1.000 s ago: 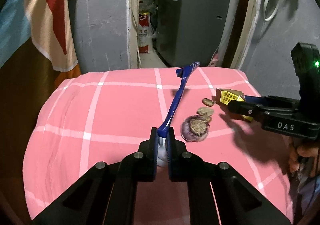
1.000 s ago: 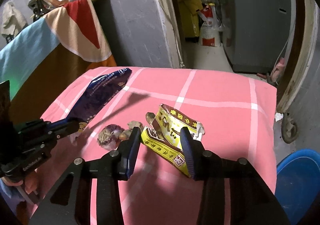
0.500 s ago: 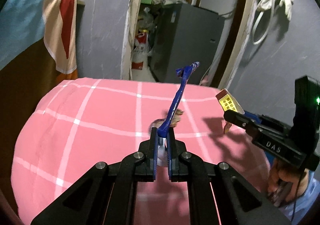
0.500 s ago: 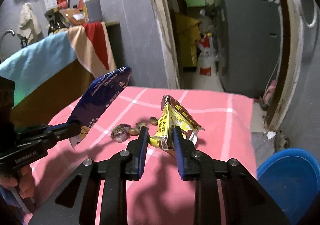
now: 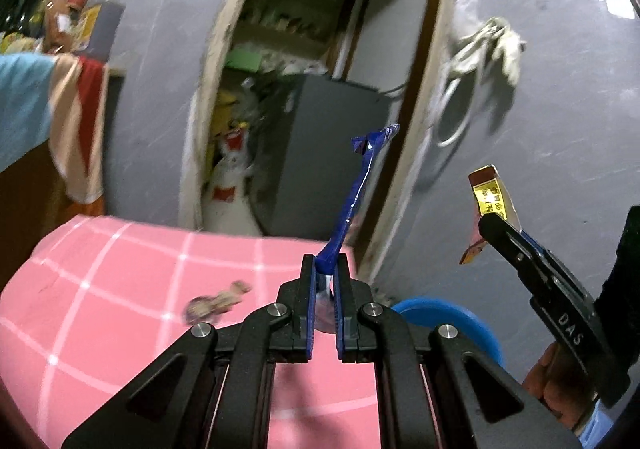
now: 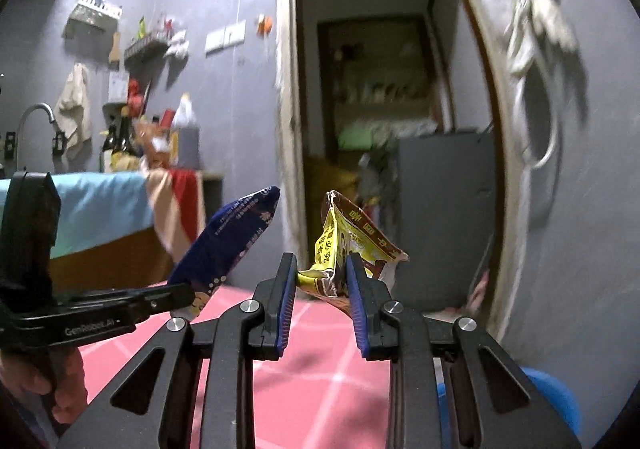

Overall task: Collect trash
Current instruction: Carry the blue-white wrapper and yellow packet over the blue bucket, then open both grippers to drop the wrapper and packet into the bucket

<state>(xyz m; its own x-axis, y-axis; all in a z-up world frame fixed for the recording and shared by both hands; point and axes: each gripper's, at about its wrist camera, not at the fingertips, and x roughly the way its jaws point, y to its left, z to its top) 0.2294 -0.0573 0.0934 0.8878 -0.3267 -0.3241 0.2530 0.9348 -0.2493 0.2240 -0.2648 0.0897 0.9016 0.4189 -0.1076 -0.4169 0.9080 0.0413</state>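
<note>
My left gripper [image 5: 324,277] is shut on a blue snack wrapper [image 5: 360,185] and holds it edge-on, high above the pink checked table [image 5: 120,281]. The wrapper also shows in the right wrist view [image 6: 228,245]. My right gripper [image 6: 322,281] is shut on a yellow and brown snack wrapper [image 6: 348,237], lifted clear of the table; it also shows in the left wrist view [image 5: 490,197]. An onion half with brown scraps [image 5: 212,301] lies on the table.
A blue bin [image 5: 452,317] stands on the floor past the table's right edge, also in the right wrist view [image 6: 552,393]. A grey wall, an open doorway with a grey appliance [image 5: 320,153] and a cloth-draped counter [image 6: 100,217] are behind.
Both grippers have lifted their wrappers off the table and swung right, toward the blue bin. The right gripper closed on the yellow wrapper. The onion and scraps stay on the table.
</note>
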